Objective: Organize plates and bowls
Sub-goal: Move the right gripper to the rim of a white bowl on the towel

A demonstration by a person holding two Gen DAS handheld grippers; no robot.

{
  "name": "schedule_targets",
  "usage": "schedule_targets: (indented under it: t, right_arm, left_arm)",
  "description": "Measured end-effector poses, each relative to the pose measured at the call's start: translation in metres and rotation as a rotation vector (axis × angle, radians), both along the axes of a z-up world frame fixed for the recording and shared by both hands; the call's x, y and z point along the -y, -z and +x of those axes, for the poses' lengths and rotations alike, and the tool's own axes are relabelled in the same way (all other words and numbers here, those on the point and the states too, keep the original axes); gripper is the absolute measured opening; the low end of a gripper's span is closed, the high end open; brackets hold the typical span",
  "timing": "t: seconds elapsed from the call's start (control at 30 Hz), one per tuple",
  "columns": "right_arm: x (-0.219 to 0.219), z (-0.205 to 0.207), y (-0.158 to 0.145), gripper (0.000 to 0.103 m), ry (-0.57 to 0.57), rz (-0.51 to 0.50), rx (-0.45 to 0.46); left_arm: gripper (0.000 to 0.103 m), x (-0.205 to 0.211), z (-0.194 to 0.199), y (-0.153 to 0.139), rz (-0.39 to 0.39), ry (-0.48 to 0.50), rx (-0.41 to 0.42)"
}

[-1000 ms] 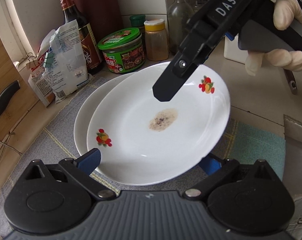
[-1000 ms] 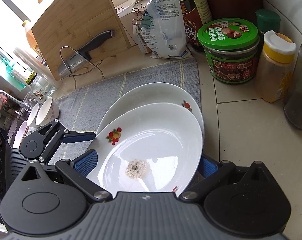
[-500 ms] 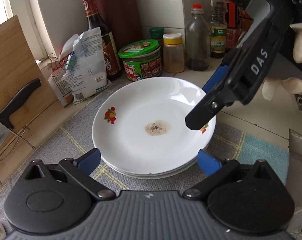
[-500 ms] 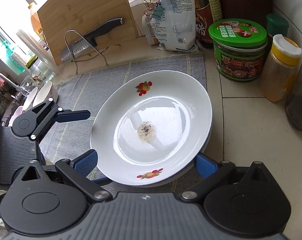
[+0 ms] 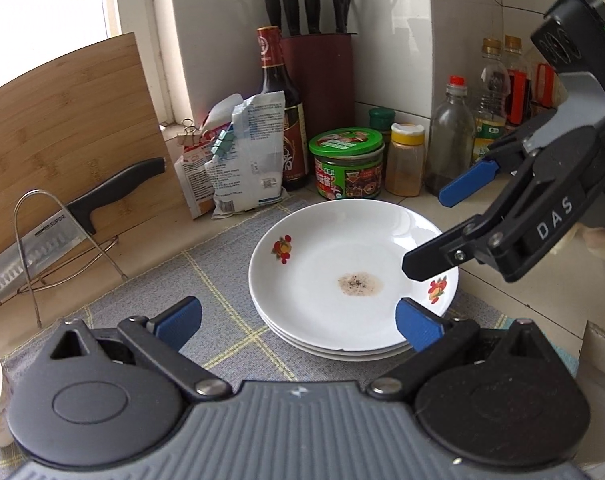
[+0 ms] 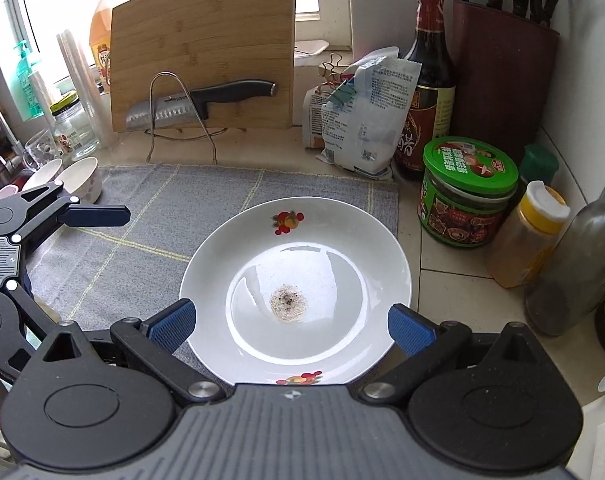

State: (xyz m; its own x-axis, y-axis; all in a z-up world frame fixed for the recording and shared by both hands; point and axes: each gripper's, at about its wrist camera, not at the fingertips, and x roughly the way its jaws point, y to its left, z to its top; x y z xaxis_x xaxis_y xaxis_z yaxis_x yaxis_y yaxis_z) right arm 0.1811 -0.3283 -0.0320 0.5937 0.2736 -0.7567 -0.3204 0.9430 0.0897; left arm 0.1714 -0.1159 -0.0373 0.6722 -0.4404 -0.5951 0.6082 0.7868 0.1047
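The stack of plates (image 5: 352, 280) rests on the grey mat (image 6: 142, 216). The right gripper (image 6: 290, 320) hangs above it, fingers spread, empty; the left gripper (image 5: 298, 316), also spread, sits beside it.

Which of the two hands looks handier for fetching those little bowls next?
Probably the left. The left gripper hangs open beside the small white bowls, while the right gripper sits open over the stacked white plates.

White tiled walls (image 5: 230, 20) meet in a corner at upper centre of the left view, a bright window (image 5: 42, 8) glares at upper left, and a pale counter (image 6: 454, 276) carries a grey checked mat (image 6: 162, 216).
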Motion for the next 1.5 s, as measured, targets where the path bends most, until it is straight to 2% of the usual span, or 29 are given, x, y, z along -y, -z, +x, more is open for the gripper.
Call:
schedule_targets:
  t: [0.17, 0.27, 0.37, 0.53, 0.67, 0.97, 1.1, 1.3, 1.5]
  right_arm:
    - [-0.017, -0.01, 0.004, 0.103, -0.021, -0.041, 0.08]
    - [-0.029, -0.01, 0.008, 0.103, -0.042, -0.015, 0.098]
    - [-0.048, -0.01, 0.011, 0.103, -0.069, 0.012, 0.105]
    - [-0.089, -0.016, 0.01, 0.103, -0.099, -0.011, 0.123]
    - [-0.132, -0.018, 0.013, 0.103, -0.114, -0.026, 0.108]
    - [-0.239, -0.018, 0.022, 0.103, -0.166, 0.025, 0.073]
    - [-0.28, -0.014, 0.021, 0.103, -0.205, 0.038, 0.071]
    - [-0.337, -0.004, 0.02, 0.103, -0.287, 0.07, 0.068]
    - [-0.383, 0.008, 0.024, 0.103, -0.376, 0.092, 0.064]
  left_arm:
    - [0.103, -0.016, -0.009, -0.004, -0.035, -0.141, -0.013]
    - [0.102, -0.031, -0.018, -0.007, -0.033, -0.232, -0.014]
    - [0.103, -0.056, -0.03, -0.008, -0.036, -0.291, -0.01]
    - [0.102, -0.109, -0.039, -0.006, -0.039, -0.369, -0.02]
    - [0.102, -0.156, -0.045, -0.003, -0.036, -0.399, -0.049]
    - [0.102, -0.255, -0.068, 0.002, 0.024, -0.45, -0.037]
    - [0.102, -0.294, -0.068, 0.007, 0.021, -0.493, -0.032]
    - [0.102, -0.332, -0.058, 0.022, 0.009, -0.511, -0.057]
    - [0.102, -0.346, -0.044, 0.032, 0.022, -0.447, -0.06]
